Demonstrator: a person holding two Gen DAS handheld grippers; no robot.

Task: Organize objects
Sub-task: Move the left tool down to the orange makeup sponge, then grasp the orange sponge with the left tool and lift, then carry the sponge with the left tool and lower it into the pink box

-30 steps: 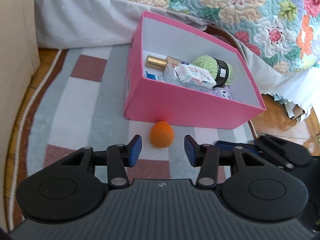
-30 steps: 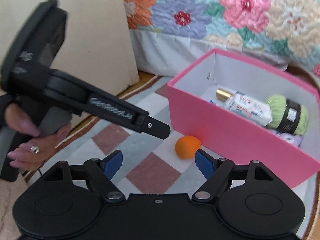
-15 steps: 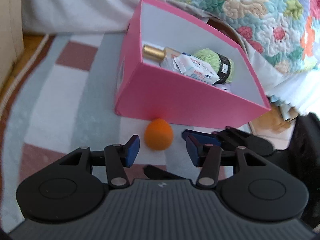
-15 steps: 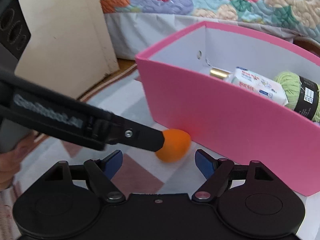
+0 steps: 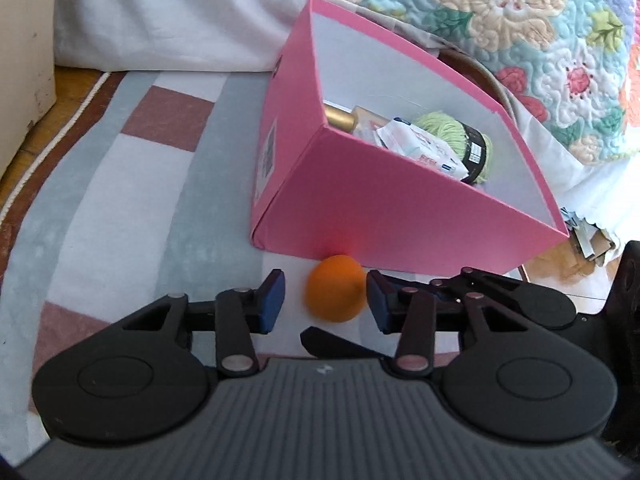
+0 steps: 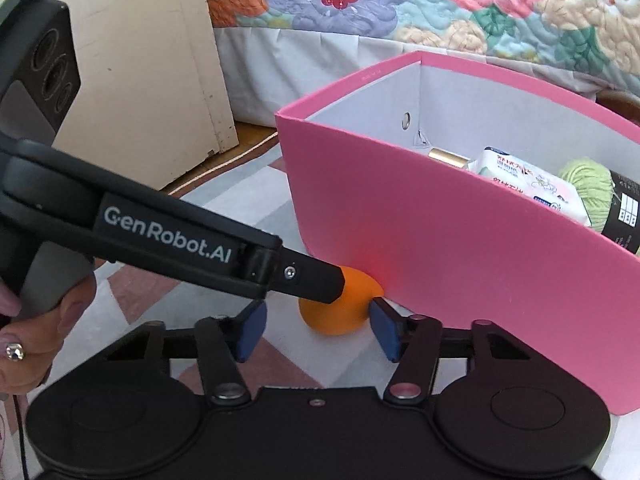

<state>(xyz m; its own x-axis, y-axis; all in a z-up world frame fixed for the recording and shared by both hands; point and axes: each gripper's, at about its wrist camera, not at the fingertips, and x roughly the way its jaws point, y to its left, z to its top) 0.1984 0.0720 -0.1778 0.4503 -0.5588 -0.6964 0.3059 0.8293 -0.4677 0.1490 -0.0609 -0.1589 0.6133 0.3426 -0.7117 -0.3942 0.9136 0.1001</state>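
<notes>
Left wrist view: pink box (image 5: pixel 360 208) at 12 o'clock on the rug (image 5: pixel 132 184), already packed w/ a gold-capped bottle (image 5: pixel 340 118), tissue packet (image 5: pixel 420 148) and green yarn (image 5: pixel 448 130). One item is left out: an orange ball (image 5: pixel 335 294) on the rug against the box's near wall. Left gripper (image 5: pixel 323 300) is held wide, empty, ball between its pads. Right gripper (image 6: pixel 314 328) is likewise wide and empty, ball at 12 o'clock. Task is judged mostly done; ball not yet gripped or boxed.

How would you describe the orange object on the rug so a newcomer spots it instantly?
Find the pink box on the checked rug beside the bed. At its near wall lies a small orange egg-shaped sponge: the only loose item outside the box.
</notes>
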